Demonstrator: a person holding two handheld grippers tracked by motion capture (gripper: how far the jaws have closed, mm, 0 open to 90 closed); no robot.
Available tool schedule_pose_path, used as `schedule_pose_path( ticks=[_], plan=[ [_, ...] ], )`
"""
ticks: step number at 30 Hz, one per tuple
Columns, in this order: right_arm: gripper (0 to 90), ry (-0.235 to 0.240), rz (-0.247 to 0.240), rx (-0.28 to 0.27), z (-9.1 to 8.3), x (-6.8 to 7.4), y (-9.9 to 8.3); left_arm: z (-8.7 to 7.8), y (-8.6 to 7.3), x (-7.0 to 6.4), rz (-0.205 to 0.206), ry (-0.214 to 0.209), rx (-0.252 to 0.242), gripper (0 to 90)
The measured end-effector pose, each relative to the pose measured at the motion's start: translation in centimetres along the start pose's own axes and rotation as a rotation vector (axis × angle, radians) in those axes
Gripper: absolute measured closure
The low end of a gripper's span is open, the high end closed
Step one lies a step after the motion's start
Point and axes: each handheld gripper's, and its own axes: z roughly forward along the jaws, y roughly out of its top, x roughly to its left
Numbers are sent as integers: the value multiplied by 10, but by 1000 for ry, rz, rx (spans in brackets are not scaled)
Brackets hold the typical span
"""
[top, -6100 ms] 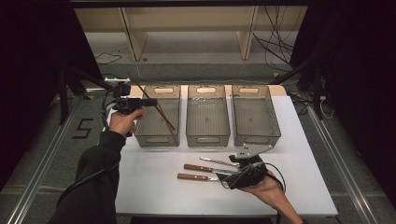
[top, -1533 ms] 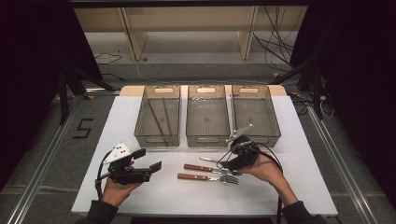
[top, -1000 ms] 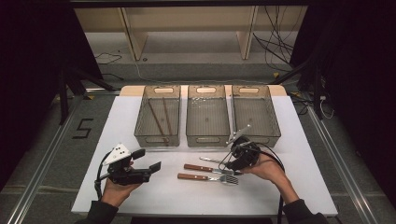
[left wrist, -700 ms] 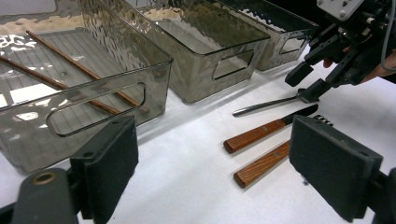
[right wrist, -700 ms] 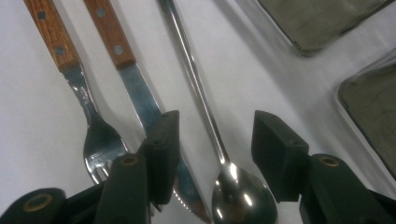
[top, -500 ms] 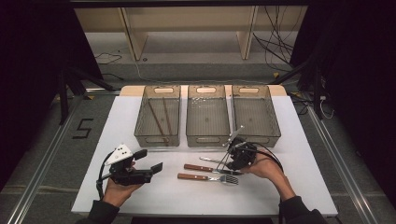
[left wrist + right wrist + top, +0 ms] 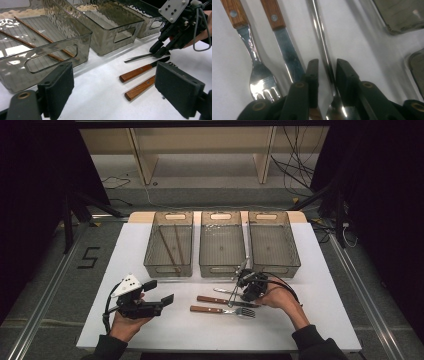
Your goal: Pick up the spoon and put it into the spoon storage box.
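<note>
Three pieces of cutlery lie on the white table: a wooden-handled knife, a wooden-handled fork and an all-metal utensil. My right gripper is down over the metal utensil. In the right gripper view the right gripper has its jaws straddling the handle, narrowly open, with a small gap on one side. My left gripper is held at the front left, wide open and empty. From the left gripper I look past the knife and fork to the right gripper.
Three clear grey bins stand in a row behind the cutlery: left bin, middle bin, right bin. Two chopsticks lie in the left bin. A cable trails from the right gripper over the table.
The left gripper came back from the left bin to the table's front left. The right gripper has shifted slightly left and down onto the metal utensil.
</note>
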Motion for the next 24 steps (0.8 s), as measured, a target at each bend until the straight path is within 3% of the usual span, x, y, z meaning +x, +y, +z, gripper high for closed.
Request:
schedule_pose_path(
  ticks=[8,14,24],
  plan=[
    [803,20,-33,38,1,1,6,0,0,0,-2,1,2,156],
    [838,19,-89,85,1,2,12,0,0,0,0,1,2,156],
    [865,17,-128,85,-1,1,12,0,0,0,-1,1,1,156]
  ],
)
